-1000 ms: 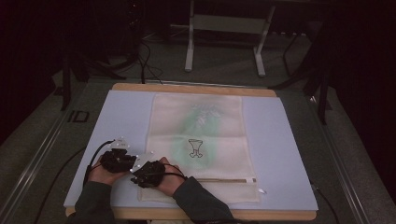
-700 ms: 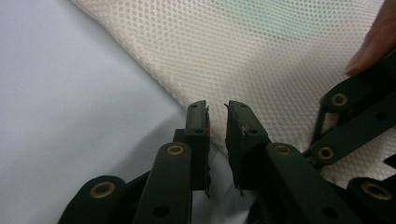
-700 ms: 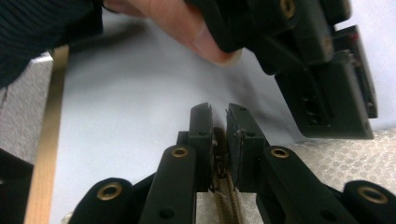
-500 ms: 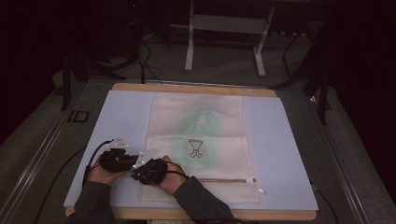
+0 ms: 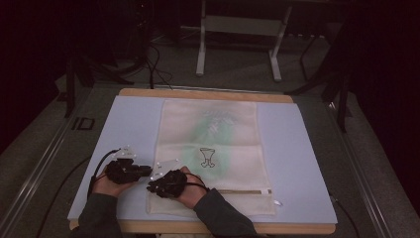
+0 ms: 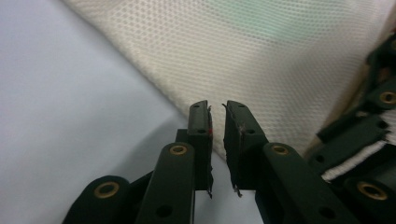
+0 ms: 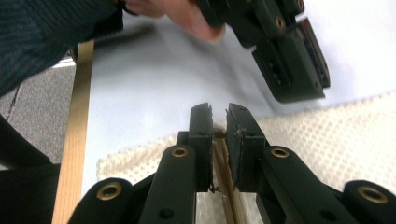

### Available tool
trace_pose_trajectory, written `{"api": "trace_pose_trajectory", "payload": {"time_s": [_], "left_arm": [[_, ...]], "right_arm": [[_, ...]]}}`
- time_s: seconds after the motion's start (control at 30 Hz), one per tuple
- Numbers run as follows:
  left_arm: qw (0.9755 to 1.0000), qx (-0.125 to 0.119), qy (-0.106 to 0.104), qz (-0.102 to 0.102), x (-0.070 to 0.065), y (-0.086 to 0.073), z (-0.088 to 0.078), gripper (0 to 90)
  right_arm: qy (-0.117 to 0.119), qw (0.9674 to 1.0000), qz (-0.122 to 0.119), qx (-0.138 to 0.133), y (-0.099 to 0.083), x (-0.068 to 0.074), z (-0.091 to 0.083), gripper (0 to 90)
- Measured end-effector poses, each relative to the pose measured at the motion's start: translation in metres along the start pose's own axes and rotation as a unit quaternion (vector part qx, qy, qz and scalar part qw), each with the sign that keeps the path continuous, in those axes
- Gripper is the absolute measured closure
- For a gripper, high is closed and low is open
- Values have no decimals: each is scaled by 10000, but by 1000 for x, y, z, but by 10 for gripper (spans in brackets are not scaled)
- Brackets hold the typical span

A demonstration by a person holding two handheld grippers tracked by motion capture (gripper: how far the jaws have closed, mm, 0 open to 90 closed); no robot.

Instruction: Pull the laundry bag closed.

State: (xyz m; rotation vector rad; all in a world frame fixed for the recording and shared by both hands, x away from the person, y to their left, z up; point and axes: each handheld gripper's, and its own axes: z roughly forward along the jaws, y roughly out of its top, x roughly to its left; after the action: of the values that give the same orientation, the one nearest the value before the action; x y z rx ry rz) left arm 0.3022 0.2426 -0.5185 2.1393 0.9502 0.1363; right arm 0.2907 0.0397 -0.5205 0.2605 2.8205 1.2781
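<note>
Where mat point(image 5: 302, 163) ends, wood table edge point(image 5: 208, 92), dark rm.

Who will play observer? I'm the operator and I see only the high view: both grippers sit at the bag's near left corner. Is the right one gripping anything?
Observer: Yes. In the right gripper view, the right gripper is shut, with a tan strip of the mesh bag running between its jaws.
Operator: And the left one?
Observer: In the left gripper view, the left gripper has just been closing. A narrow gap is left and nothing is between the jaws. Its tips sit at the bag's edge, beside the blue mat.
Operator: What is the fabric like?
Observer: It's a fine cream honeycomb mesh, with a faint green tint showing through.
</note>
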Motion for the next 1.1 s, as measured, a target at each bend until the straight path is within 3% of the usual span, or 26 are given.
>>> {"api": "trace_pose_trajectory", "payload": {"time_s": [0.33, 0.53, 0.77, 1.1], "left_arm": [[9990, 238, -348, 136, -4, 0, 6, 881], [9978, 447, -456, 191, -6, -1, 10, 888], [9967, 630, -470, 207, -9, -3, 12, 894], [9965, 674, -458, 172, -9, -4, 12, 898]], "right_arm": [[-66, 10000, 21, 63, -11, 0, 0, 810], [-92, 9999, -26, 94, -16, 0, 1, 809], [-81, 9999, -8, 144, -16, -1, 2, 807], [-59, 9996, 14, 267, -13, -1, 7, 801]]}}
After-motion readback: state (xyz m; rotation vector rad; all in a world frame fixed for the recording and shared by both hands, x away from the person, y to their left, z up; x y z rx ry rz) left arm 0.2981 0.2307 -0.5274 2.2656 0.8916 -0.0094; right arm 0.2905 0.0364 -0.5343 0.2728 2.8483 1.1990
